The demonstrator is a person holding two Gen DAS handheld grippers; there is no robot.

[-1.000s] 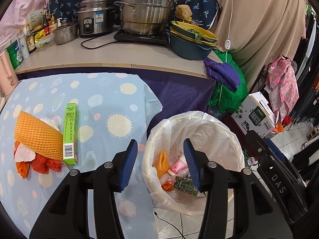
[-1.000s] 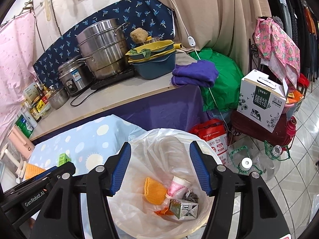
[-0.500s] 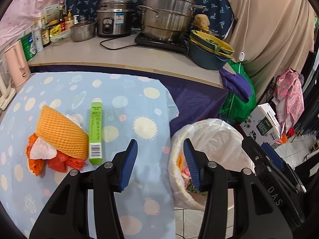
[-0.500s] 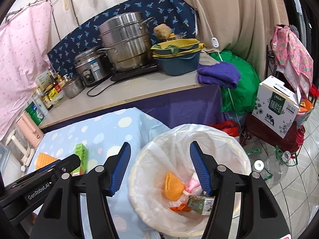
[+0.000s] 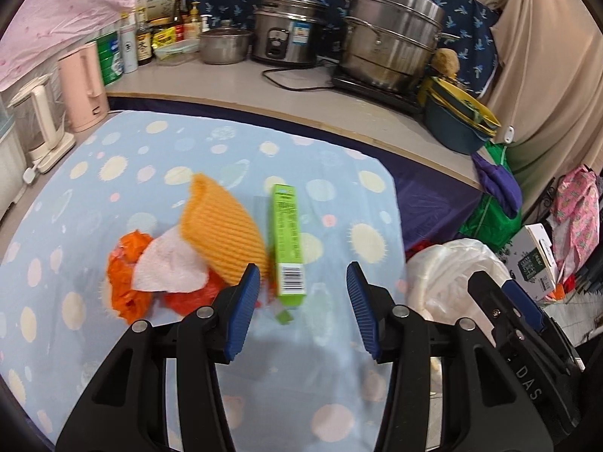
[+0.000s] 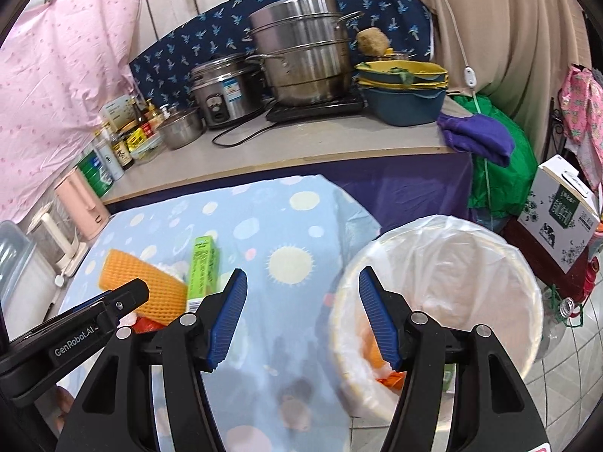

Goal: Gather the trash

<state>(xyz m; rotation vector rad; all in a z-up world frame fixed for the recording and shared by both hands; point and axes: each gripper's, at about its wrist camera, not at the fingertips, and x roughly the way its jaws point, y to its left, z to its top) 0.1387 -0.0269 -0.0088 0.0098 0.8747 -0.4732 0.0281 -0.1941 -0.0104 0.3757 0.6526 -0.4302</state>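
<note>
Both tools are empty. The left gripper has its jaws spread wide and hangs over the blue spotted tablecloth, with the near end of the green carton lying just ahead, between the two pads. The right gripper is likewise released and grasps nothing; it hangs over the table's edge, between the cloth and the lined bin.

Remaining trash sits in one cluster on the cloth: the green carton lies flat, touching the orange foam net on its left. A white tissue lies partly under the net and on top of crumpled orange plastic. The bin stands on the floor just beside the table's right edge and already holds some orange scraps.

The step in hand appears to be picking up the carton with the left tool. Recommendations: centre the pads across the carton's narrow width, not its length; close on the long side walls, which look stiff enough to bear a firm squeeze; keep the left pad clear of the foam net, or it is likely to drag along. Lift straight before swinging toward the bin.
</note>
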